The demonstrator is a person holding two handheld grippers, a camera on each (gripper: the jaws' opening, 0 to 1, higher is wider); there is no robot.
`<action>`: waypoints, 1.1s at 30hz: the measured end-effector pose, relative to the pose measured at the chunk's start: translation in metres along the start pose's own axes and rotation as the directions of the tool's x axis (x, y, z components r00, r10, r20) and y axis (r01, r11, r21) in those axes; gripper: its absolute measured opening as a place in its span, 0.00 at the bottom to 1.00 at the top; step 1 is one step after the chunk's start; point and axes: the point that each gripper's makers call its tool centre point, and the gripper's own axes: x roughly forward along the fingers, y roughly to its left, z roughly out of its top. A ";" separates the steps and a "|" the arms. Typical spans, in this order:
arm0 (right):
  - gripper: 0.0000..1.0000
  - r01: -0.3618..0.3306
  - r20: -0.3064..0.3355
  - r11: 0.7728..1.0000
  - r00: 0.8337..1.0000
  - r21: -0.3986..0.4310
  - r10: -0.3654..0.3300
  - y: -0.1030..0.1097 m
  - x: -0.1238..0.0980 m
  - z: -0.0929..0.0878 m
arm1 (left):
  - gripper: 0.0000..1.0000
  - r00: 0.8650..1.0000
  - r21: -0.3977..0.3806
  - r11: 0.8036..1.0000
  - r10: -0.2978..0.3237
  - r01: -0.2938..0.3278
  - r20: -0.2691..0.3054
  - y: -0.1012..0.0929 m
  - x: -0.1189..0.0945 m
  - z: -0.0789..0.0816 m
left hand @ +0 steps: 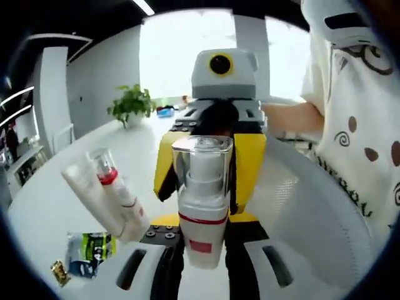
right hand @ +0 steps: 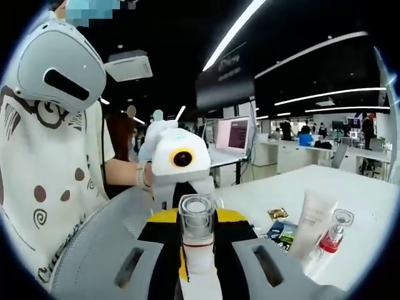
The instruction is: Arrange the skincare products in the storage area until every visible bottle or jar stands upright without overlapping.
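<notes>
Both grippers, left (left hand: 201, 262) and right (right hand: 199, 265), jaws clamped on one clear-capped bottle (left hand: 201, 200) above the surface (right hand: 375, 206), tube (right hand: 312, 222) nearby.

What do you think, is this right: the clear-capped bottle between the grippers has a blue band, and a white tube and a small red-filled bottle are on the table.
Not quite. The band on the clear-capped bottle is red, not blue, as the left gripper view shows. The white tube and small red-filled bottle are on the table, as you said.
</notes>
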 end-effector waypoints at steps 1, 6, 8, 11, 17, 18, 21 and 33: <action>0.19 0.032 0.004 0.999 0.999 0.006 -0.032 -0.005 0.000 0.001 | 0.19 1.000 -0.014 1.000 0.020 -0.020 0.006 0.006 -0.002 -0.001; 0.21 0.223 -0.067 0.975 0.973 0.001 -0.222 -0.029 -0.002 -0.005 | 0.19 0.982 -0.054 0.981 0.186 -0.187 -0.031 0.037 -0.001 -0.010; 0.21 0.308 -0.082 0.951 0.949 0.037 -0.304 -0.037 -0.003 -0.005 | 0.19 0.966 -0.077 0.963 0.257 -0.260 -0.038 0.043 0.002 -0.005; 0.21 0.381 -0.093 0.922 0.922 0.064 -0.375 -0.043 -0.002 -0.006 | 0.19 0.946 -0.111 0.939 0.322 -0.325 -0.038 0.051 0.003 -0.003; 0.21 0.482 -0.067 0.853 0.875 0.201 -0.479 -0.053 -0.002 -0.007 | 0.19 0.915 -0.156 0.902 0.400 -0.403 -0.049 0.059 0.003 0.002; 0.21 0.496 -0.067 0.838 0.866 0.229 -0.495 -0.055 -0.001 -0.008 | 0.19 0.901 -0.153 0.888 0.428 -0.435 -0.077 0.062 0.001 0.000; 0.20 0.531 -0.054 0.817 0.844 0.224 -0.533 -0.059 0.002 -0.007 | 0.19 0.854 -0.096 0.850 0.507 -0.518 -0.115 0.071 -0.004 0.001; 0.20 0.601 -0.041 0.774 0.794 0.196 -0.606 -0.073 -0.001 0.000 | 0.19 0.781 -0.054 0.785 0.602 -0.617 -0.166 0.074 -0.003 0.001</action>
